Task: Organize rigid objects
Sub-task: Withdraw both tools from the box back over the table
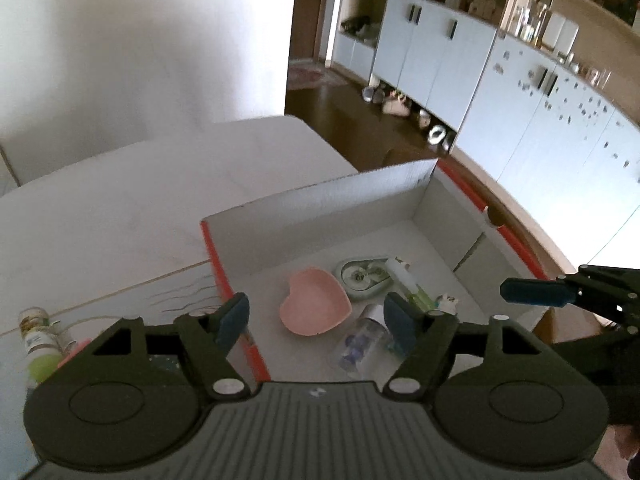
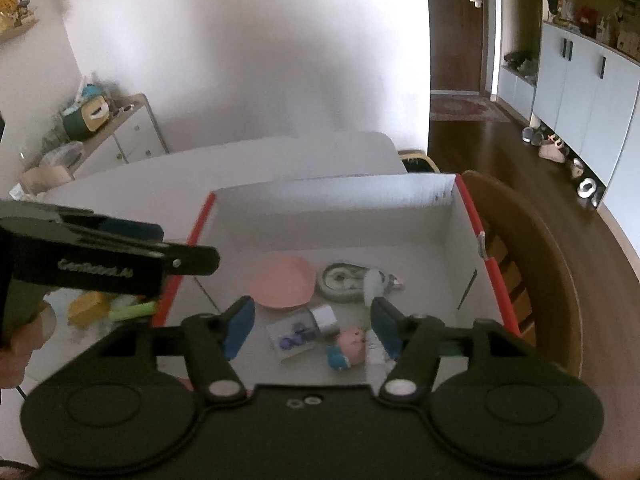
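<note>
An open white box with red edges [image 1: 320, 196] [image 2: 332, 196] stands on the table. Inside lie a pink heart dish [image 1: 314, 307] [image 2: 282, 282], a green tape dispenser [image 1: 362, 276] [image 2: 342, 278], a clear bottle with a white cap [image 1: 362, 346] [image 2: 304, 330], a green-and-white tube [image 1: 408, 282] and a pink pig figure [image 2: 350, 346]. My left gripper [image 1: 316, 322] is open and empty, over the box's near left edge. My right gripper [image 2: 314, 330] is open and empty above the box's contents.
On the table left of the box lie a white-green bottle [image 1: 38, 340], a yellow thing [image 2: 86, 310] and a green stick [image 2: 132, 311]. A wooden chair [image 2: 532, 264] stands right of the box. Cabinets [image 1: 520, 92] line the far wall.
</note>
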The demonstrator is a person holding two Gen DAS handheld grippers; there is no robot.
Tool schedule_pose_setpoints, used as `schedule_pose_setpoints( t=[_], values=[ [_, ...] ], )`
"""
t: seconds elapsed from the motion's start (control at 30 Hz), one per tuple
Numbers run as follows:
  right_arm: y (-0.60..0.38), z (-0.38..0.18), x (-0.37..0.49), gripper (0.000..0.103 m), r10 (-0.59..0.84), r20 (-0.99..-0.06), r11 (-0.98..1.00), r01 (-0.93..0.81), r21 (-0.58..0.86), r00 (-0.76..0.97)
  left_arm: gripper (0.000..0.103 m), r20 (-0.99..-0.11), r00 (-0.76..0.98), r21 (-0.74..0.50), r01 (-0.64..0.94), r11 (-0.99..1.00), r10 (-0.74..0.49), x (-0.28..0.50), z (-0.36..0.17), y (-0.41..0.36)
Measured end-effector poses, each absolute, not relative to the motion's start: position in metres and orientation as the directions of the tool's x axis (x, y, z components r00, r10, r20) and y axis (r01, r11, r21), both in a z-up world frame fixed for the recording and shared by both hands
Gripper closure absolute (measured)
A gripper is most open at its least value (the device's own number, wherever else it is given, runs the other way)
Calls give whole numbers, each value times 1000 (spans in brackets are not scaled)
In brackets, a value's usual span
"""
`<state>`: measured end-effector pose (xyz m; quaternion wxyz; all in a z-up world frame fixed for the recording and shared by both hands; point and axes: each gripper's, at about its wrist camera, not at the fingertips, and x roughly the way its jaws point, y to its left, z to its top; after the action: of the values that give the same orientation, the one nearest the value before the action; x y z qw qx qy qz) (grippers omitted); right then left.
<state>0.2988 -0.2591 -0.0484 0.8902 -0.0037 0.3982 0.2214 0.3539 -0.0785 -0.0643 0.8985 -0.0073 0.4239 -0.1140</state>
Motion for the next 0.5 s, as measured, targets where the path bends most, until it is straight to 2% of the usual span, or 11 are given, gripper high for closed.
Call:
schedule_pose_setpoints(
  t=[0.17,0.3,0.5],
  values=[
    [-252,-37,284,29,399,-680,902,-396,172,615,29,-728,654,-98,200,975,-208,329,-52,-60],
    [-241,-31,273,22,406,-661,902,-393,178,631,24,-707,680,-91,187,978,-196,312,-45,-39],
    [-217,-26,255,12,422,-633,898,-398,190,649,24,-699,680,-133,183,974,-223,294,-39,-6]
  ],
)
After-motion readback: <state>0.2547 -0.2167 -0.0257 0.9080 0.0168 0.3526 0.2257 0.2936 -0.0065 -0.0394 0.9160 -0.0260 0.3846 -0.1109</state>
